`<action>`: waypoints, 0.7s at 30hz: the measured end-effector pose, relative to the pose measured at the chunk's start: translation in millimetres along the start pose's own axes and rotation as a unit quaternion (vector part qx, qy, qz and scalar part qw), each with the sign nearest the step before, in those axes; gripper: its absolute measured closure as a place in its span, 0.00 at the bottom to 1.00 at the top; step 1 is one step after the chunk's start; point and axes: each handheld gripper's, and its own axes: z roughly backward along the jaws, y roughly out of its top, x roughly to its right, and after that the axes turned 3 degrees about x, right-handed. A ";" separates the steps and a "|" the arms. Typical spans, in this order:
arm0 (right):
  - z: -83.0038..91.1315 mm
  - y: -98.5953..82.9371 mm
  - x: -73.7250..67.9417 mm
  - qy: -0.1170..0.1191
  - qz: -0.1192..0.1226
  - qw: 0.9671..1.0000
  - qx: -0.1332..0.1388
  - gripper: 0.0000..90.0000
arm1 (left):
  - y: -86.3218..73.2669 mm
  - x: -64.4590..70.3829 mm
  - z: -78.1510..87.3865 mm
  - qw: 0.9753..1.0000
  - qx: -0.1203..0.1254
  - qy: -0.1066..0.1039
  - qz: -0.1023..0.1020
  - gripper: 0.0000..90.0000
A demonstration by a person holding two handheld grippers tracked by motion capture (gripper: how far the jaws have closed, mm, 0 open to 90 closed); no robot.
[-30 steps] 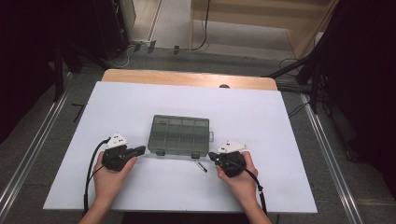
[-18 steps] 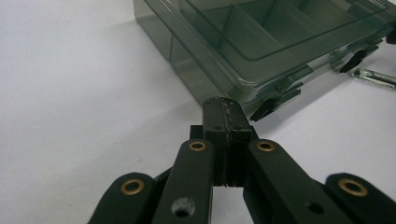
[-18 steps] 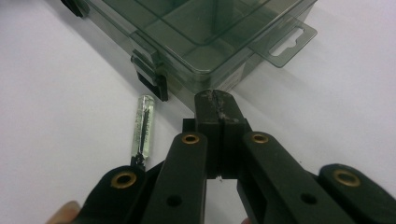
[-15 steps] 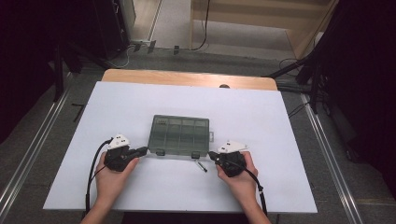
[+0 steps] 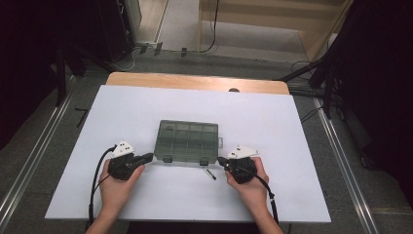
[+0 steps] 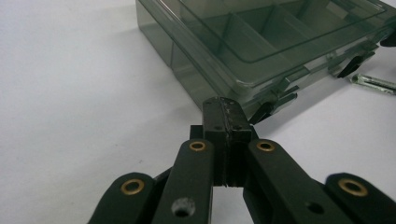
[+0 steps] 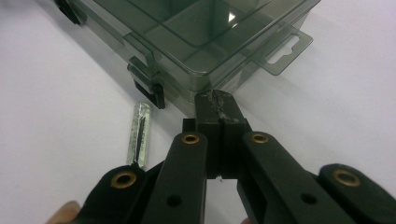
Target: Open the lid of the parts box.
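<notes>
White table top (image 5: 146, 112) w/ wood far edge, grey floor (image 5: 44, 131) around.

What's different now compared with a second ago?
The left claw has crept rightward up to the compartment box's near left corner. The right claw stayed at the near right corner; box and small clear tube haven't moved. Both claws remain shut, holding nothing.

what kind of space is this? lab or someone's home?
Most likely a lab or data-recording bay: a white-topped table holding little besides a compartment box, metal floor rails either side, dark curtains around it, and cables trailing over bare floor.
</notes>
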 end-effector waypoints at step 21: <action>10.8 16.3 6.5 -0.002 -0.009 0.999 0.039 1.00 | 18.0 10.0 -0.1 0.999 0.036 -0.023 -0.018 1.00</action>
